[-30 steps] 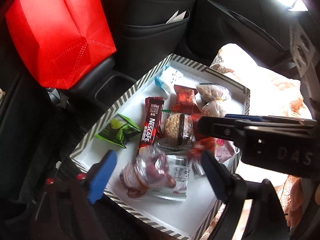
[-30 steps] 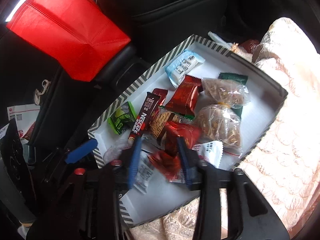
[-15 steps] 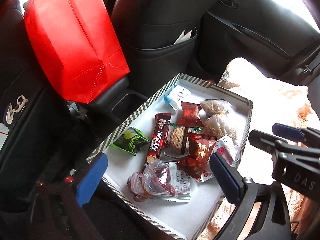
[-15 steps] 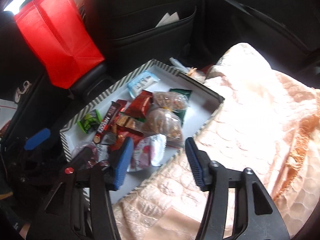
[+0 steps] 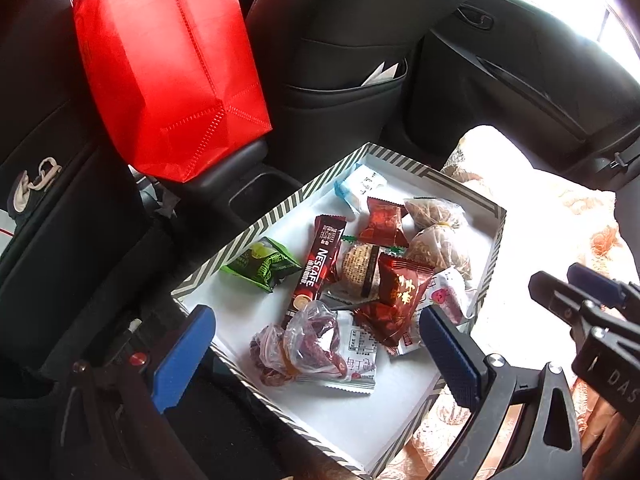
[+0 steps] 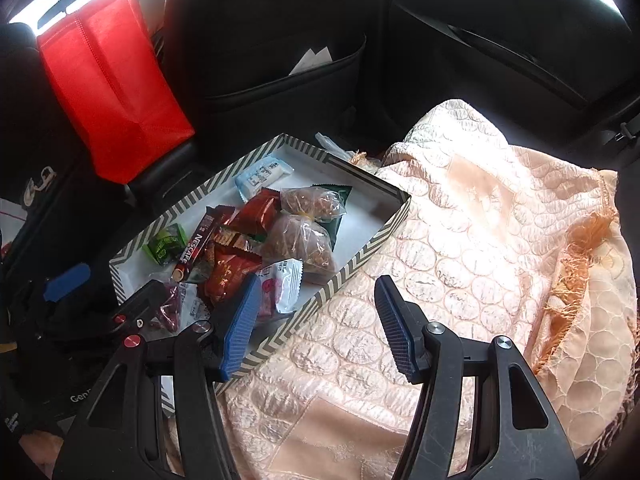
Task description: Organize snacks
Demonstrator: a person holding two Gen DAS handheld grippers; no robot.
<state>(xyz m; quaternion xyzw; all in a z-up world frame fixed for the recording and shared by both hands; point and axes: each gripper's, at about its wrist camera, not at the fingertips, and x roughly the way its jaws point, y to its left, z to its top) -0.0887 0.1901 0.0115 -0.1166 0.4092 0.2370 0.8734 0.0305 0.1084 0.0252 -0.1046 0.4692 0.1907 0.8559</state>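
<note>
A shallow box with a striped rim (image 5: pixel 276 210) (image 6: pixel 360 246) lies on a car's back seat and holds several snacks: a Nescafe stick (image 5: pixel 320 266) (image 6: pixel 194 248), a green packet (image 5: pixel 264 264), red wrappers (image 5: pixel 398 294) (image 6: pixel 230 272), clear bags of nuts (image 5: pixel 438 240) (image 6: pixel 304 240), a bag of red dates (image 5: pixel 304 346) and a blue-white packet (image 5: pixel 360 186). My left gripper (image 5: pixel 316 356) is open and empty above the box's near end. My right gripper (image 6: pixel 316 324) is open and empty over the box's right rim and the cloth; it also shows at the right in the left wrist view (image 5: pixel 580 300).
A red fabric bag (image 5: pixel 168 64) (image 6: pixel 108 88) stands on the centre console behind the box. A peach quilted cloth (image 6: pixel 480 240) covers the seat to the right. A black seat back with a pocket (image 5: pixel 344 68) and the car door lie beyond.
My right gripper has let go of a red wrapper into the box, opened, and drawn back to the right over the cloth. My left gripper has pulled back and up, still open.
</note>
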